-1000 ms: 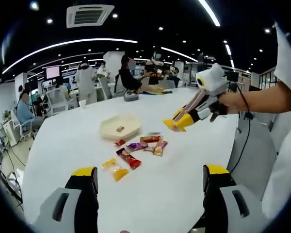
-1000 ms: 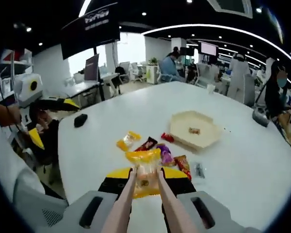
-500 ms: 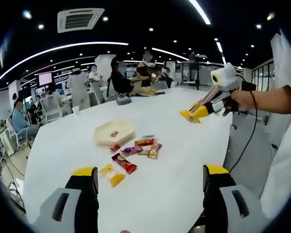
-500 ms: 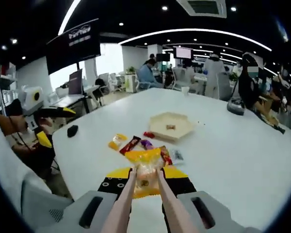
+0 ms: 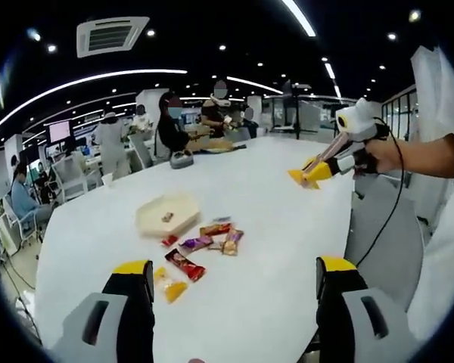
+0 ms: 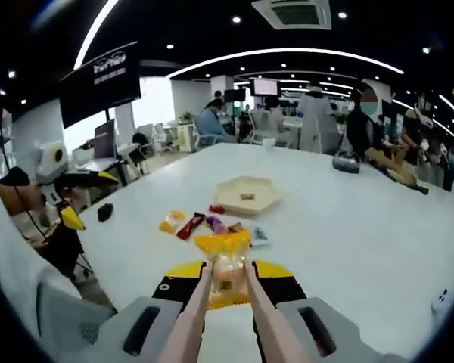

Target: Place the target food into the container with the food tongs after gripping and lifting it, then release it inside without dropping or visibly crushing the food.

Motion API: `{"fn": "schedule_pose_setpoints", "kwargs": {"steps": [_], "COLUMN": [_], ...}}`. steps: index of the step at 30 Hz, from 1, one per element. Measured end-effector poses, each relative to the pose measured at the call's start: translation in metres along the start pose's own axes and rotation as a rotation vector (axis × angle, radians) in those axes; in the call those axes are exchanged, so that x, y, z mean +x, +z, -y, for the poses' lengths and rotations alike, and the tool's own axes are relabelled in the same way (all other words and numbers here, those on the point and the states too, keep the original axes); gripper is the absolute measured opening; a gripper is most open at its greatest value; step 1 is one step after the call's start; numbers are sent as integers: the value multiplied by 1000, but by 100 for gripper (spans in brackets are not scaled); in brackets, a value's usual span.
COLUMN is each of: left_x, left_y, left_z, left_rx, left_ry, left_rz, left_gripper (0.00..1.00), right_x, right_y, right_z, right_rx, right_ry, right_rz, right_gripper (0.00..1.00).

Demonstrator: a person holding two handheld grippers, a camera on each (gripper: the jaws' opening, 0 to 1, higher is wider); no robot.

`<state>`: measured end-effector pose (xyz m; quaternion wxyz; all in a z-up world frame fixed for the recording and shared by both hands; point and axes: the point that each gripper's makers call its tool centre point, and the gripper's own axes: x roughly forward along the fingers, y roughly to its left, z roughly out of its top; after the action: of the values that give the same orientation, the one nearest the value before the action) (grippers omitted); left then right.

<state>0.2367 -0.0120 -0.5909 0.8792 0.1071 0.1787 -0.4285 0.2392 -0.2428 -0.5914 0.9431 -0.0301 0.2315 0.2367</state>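
Right gripper view: the right gripper (image 6: 225, 281) has its jaws squeezed on tongs (image 6: 221, 314) that pinch a yellow snack bag (image 6: 224, 266), up over the white table (image 6: 348, 227). Left gripper (image 5: 234, 291) jaws stay wide apart. Far ahead sits the tray (image 6: 247, 194).

Grey left gripper (image 5: 234, 291) with yellow-tipped jaws; right gripper (image 6: 228, 291) grey, yellow-and-black jaws, pinkish tongs (image 6: 225, 318); white sleeve (image 5: 439, 91), black cable.
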Motion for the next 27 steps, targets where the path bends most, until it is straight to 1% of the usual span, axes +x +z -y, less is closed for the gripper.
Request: {"fn": "schedule_pose_setpoints", "kwargs": {"steps": [10,14,17,20,24,27], "left_x": [3,3,2,4,8,13], "left_y": [2,3,9,9,16,26], "left_z": [4,3,5,5,10,20], "left_rx": [3,1,-15,-18,-54,-57], "left_ry": [-3,15,45,81,108,115], "left_rz": [-1,-3,1,-18,-20,-26], "left_gripper": [88,88,88,88,88,88], "right_x": [-11,-13,-11,-9,-11,-15], "right_y": [4,6,7,7,10,13], "right_z": [14,19,24,30,37,41], "right_rx": [3,15,9,18,27,42], "right_ry": [-27,-21,1,16,26,42], "right_rz": [11,27,28,33,49,64], "right_gripper": [22,22,22,22,22,22]}}
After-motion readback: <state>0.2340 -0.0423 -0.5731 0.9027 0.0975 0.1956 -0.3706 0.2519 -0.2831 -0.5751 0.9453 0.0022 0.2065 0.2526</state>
